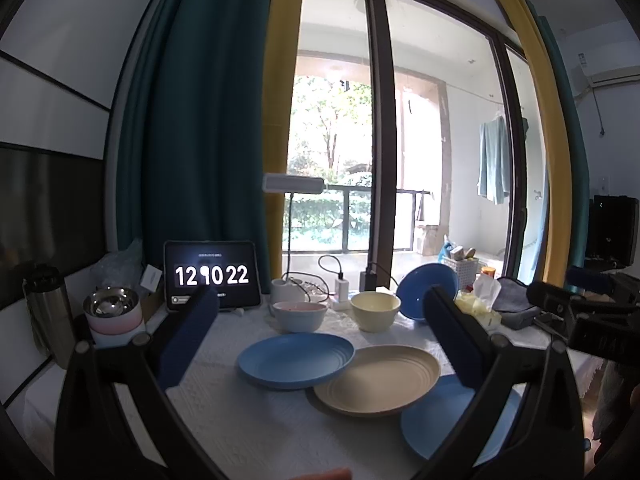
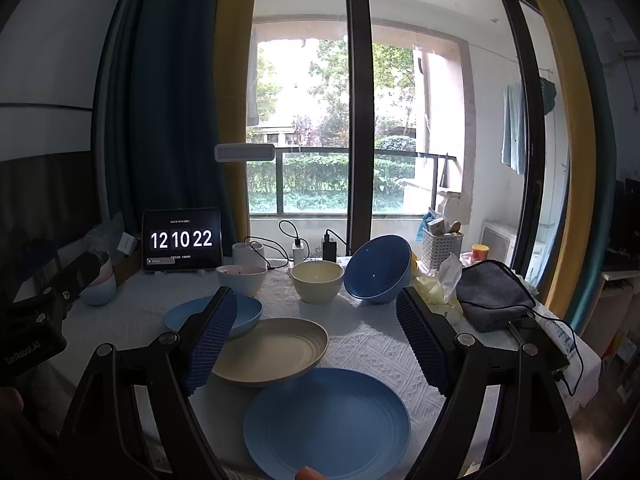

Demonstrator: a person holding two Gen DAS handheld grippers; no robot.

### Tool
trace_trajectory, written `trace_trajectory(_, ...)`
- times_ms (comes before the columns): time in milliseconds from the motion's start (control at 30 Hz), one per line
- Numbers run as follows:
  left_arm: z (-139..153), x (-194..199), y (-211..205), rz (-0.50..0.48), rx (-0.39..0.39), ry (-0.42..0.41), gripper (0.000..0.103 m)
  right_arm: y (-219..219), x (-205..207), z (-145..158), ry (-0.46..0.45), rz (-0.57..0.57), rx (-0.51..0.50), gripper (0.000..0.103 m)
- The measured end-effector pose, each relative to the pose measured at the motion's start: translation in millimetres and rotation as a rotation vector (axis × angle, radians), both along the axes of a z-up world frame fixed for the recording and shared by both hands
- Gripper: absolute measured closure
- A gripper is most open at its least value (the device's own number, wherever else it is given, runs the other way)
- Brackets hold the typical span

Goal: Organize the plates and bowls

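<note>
Three plates overlap on the white tablecloth: a blue plate (image 1: 295, 360) on the left, a beige plate (image 1: 378, 380) in the middle, and a second blue plate (image 2: 326, 424) nearest me. Behind them stand a pink-and-white bowl (image 1: 298, 314), a cream bowl (image 1: 375, 310) and a dark blue bowl (image 1: 426, 290) tipped on its side. My left gripper (image 1: 320, 304) is open and empty above the plates. My right gripper (image 2: 316, 304) is open and empty above the beige plate (image 2: 268, 350) and the near blue plate.
A tablet (image 1: 211, 274) showing a clock stands at the back left. Stacked bowls with a steel one (image 1: 112, 312) sit at the left edge beside a flask (image 1: 48, 312). A tissue pack (image 2: 440, 288), grey cloth (image 2: 492, 294), white basket (image 2: 442, 246), chargers and cables crowd the back right.
</note>
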State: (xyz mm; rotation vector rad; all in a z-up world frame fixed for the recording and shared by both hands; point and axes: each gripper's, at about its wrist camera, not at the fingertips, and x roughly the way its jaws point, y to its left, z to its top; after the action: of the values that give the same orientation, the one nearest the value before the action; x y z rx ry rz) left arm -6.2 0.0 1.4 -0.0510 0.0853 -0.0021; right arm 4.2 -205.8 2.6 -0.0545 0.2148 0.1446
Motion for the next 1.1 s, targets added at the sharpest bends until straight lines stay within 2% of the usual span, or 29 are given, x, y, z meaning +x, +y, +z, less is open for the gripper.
trace_trajectory(1100,1.0,3.2,1.2,-0.009,0.005,0.003,0.000,1.2,7.0,-2.9,0.032,0.002,0.012,0.019)
